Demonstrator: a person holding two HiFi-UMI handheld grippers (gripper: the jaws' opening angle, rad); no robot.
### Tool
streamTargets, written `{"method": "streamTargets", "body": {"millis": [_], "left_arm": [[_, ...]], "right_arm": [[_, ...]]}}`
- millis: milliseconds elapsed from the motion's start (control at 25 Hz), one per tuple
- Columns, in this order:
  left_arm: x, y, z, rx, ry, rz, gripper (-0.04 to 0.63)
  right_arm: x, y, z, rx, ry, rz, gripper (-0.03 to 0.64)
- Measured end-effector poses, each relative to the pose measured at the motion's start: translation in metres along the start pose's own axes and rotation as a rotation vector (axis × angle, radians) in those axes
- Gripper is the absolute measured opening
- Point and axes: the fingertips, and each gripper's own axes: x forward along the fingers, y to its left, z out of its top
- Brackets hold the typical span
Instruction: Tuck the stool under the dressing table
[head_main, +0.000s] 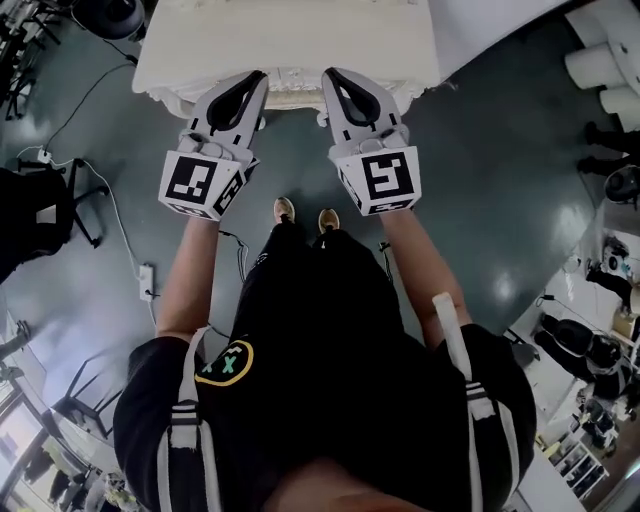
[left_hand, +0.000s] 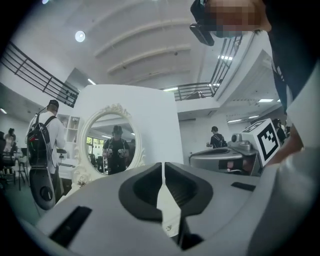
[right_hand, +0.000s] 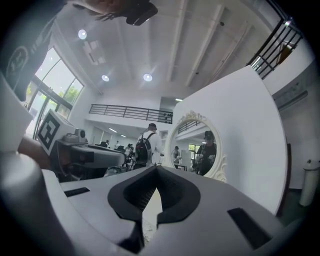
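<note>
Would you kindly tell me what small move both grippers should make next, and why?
Probably lower both and step back. The left gripper and right gripper are shut on nothing, held level before the dressing table, facing its mirror, and no stool shows on the floor in front, so the tuck looks done.

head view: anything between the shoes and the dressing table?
Only bare dark floor shows between the shoes and the front edge of the dressing table. This shows in the head view, in the strip between the two raised arms.
</note>
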Motion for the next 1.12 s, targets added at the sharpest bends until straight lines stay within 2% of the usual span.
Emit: {"method": "streamTargets", "body": {"millis": [240, 640, 1120], "left_arm": [[-0.012, -0.009, 0.015, 0.015, -0.006, -0.044, 0.032], [-0.017, 0.011, 0.008, 0.009, 0.000, -0.037, 0.032], [-0.010, 0.018, 0.009, 0.024, 0.003, -0.043, 0.032]], "right_arm": [[-0.010, 0.010, 0.015, -0.021, 0.004, 0.059, 0.021], [0.009, 0.035, 0.014, -0.012, 0.006, 0.123, 0.020], [0.025, 0.035, 0.012, -0.025, -0.002, 0.149, 0.020]]}}
